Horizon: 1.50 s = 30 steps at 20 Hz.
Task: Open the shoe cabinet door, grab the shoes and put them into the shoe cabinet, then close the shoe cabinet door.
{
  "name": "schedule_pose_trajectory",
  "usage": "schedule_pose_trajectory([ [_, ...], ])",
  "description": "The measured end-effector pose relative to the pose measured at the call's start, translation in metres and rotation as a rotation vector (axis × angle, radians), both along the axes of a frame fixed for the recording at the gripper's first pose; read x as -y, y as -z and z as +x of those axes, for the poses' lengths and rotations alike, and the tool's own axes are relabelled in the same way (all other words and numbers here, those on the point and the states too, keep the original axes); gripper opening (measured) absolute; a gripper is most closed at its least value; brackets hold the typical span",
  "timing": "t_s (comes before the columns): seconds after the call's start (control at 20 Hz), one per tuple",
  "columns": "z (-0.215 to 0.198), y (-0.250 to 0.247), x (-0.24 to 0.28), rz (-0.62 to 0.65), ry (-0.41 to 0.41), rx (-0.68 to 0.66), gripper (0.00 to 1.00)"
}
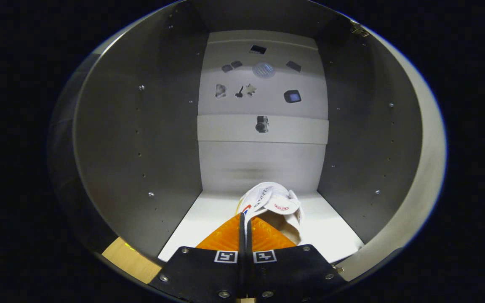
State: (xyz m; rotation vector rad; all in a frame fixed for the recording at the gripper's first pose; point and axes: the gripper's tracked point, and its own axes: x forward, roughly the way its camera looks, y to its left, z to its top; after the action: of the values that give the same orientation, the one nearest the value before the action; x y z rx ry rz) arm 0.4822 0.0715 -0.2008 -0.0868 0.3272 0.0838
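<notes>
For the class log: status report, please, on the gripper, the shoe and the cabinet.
Gripper shut on white shoe, orange fingers pinching its edge. Shoe inside shoe cabinet, over the white shelf floor. Door out of frame; nothing blocking ahead, back wall beyond.

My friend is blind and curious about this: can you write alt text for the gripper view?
The gripper, its two orange fingers pressed on the edge of a white shoe, holds it inside an open grey cabinet, just above the white shelf floor. Beyond the shoe is the pale back wall.
</notes>
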Motion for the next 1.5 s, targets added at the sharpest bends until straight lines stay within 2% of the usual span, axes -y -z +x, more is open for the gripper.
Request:
schedule_pose_trajectory([
  [0.1, 0.013, 0.018, -0.001, 0.003, 0.001, -0.049, 0.00],
  [0.2, 0.024, 0.019, -0.003, -0.025, 0.007, -0.032, 0.00],
  [0.3, 0.019, 0.023, -0.005, -0.035, 0.010, -0.046, 0.00],
  [0.4, 0.019, 0.024, -0.002, -0.048, 0.018, -0.061, 0.05],
  [0.6, 0.017, 0.007, -0.003, -0.043, 0.042, -0.007, 0.37],
  [0.75, 0.013, -0.003, -0.006, -0.036, 0.042, 0.015, 0.45],
  [0.85, 0.001, -0.021, -0.011, -0.012, 0.024, 0.061, 0.62],
  [0.9, -0.008, -0.032, -0.011, 0.003, 0.021, 0.085, 0.68],
  [0.95, -0.020, -0.043, -0.007, 0.016, 0.026, 0.108, 0.80],
  [1.05, -0.054, -0.069, -0.001, 0.043, 0.027, 0.160, 0.92],
  [1.5, -0.262, -0.153, 0.048, 0.097, 0.050, 0.253, 0.93],
])
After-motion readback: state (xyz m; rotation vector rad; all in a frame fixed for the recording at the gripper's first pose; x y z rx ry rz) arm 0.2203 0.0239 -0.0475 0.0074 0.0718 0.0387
